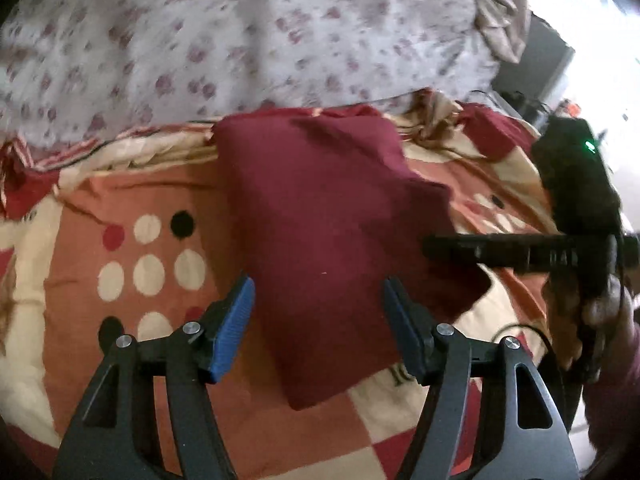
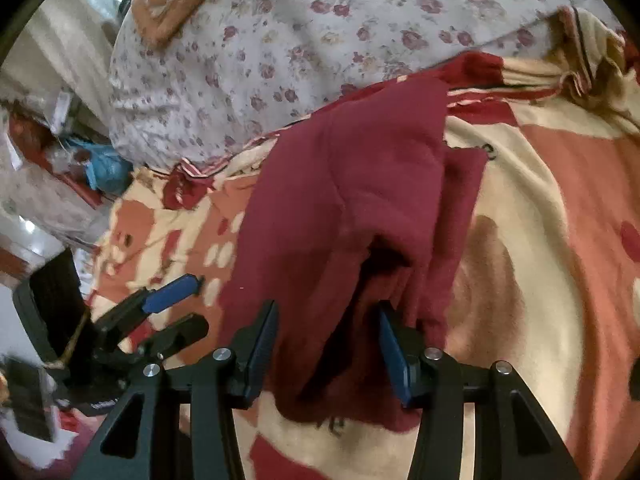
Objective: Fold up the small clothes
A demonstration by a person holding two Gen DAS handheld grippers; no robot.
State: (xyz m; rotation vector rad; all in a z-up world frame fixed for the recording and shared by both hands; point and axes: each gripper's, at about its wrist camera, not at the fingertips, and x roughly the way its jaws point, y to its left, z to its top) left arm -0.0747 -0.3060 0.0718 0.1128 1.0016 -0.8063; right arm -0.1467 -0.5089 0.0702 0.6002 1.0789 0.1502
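Blue-padded fingers of the left tool are standing wide apart at the bottom of the left wrist view, hovering over the near end of a maroon garment with nothing pinched between them — the tool is released. That garment is lying folded into a thick, roughly rectangular bundle on a bed, on top of a blanket patterned in orange, cream and red with round dots, and its far edge is reaching up toward a white floral sheet heaped at the back. In the right wrist view the right tool is also parted, its two blue pads sitting on either side of the garment's loose near edge; cloth is lying in the gap, but the pads are not visibly pressing on it, so this tool is loose too. Here the garment is showing a dark open fold between its layers, just ahead of the right-hand pad. Each tool is appearing in the other's camera — the right one as a dark bar at the right side of the left view, held by a hand, and the left one at the lower left of the right view, jaws spread above the blanket
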